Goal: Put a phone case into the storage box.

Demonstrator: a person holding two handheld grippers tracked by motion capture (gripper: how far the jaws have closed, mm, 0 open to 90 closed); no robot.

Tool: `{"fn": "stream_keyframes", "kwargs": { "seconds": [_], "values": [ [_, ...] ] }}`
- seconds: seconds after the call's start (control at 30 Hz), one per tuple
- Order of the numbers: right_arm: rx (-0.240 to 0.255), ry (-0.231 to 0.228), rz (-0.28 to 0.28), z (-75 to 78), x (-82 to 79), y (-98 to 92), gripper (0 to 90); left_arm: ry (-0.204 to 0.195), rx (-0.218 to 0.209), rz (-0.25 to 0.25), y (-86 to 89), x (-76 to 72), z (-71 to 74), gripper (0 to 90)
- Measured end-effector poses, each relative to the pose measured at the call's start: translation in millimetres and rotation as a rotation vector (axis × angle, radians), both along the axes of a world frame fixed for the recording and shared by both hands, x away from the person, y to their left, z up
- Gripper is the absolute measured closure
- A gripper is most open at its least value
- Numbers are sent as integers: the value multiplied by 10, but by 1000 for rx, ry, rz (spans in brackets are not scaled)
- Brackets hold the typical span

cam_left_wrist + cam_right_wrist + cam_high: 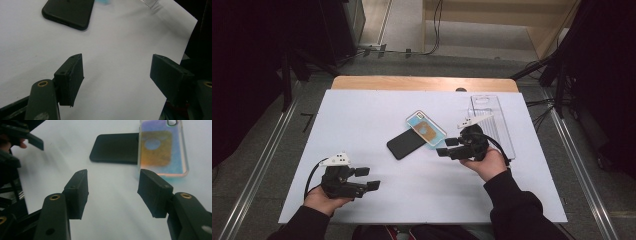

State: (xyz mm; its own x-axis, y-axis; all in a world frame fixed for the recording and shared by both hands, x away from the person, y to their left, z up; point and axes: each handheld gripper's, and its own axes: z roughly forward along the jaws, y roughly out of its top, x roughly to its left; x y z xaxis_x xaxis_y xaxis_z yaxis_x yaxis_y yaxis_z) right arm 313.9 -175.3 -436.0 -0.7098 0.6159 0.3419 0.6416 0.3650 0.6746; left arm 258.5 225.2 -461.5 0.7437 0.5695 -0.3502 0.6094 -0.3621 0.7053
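On the white desk (377, 107), going from left to right, the left hand-held gripper (368, 179) comes first, held low over the near left part of the desk top. Its jaws stand spread with nothing between them; in the left gripper view only bare white surface lies between its black pads (72, 75).

Towards the middle lies the flat matte black rectangular phone (406, 143), dark side up, set at a slant. Its far right end is overlapped by the translucent blue-edged phone case with an orange-brown patch (427, 128), which rests partly on it and partly on the desk.

Just right of these two, the right hand-held gripper (447, 147) points left at them. Its jaws are parted and pinch nothing; in the right gripper view the black phone and the iridescent case lie beyond its pads (153, 190), apart from them.

Farthest right, behind that gripper and hand, a clear plastic rectangular tray (492, 117) lies flat near the desk's right edge.
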Motion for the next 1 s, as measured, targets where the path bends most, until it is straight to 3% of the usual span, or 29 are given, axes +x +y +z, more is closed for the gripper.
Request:
{"fn": "stream_keyframes", "kwargs": {
  "seconds": [0.13, 0.23, 0.33, 0.67, 1.0],
  "values": [
    [9, -8, -1, -39, -131, -114, 341, 2, 0, -1, -4, 1, 0, 269],
    [48, 0, -6, -63, -213, -204, 280, 3, 1, -4, -8, 1, 2, 269],
    [38, -12, 24, -76, -304, -256, 263, 2, 2, -4, -11, 2, 2, 269],
    [53, -8, 13, -134, -544, -475, 223, 7, -28, 0, -3, 4, 4, 267],
    [51, -5, -10, -219, -718, -697, 170, -3, -21, -4, -25, -3, 6, 266]
  ]
}}
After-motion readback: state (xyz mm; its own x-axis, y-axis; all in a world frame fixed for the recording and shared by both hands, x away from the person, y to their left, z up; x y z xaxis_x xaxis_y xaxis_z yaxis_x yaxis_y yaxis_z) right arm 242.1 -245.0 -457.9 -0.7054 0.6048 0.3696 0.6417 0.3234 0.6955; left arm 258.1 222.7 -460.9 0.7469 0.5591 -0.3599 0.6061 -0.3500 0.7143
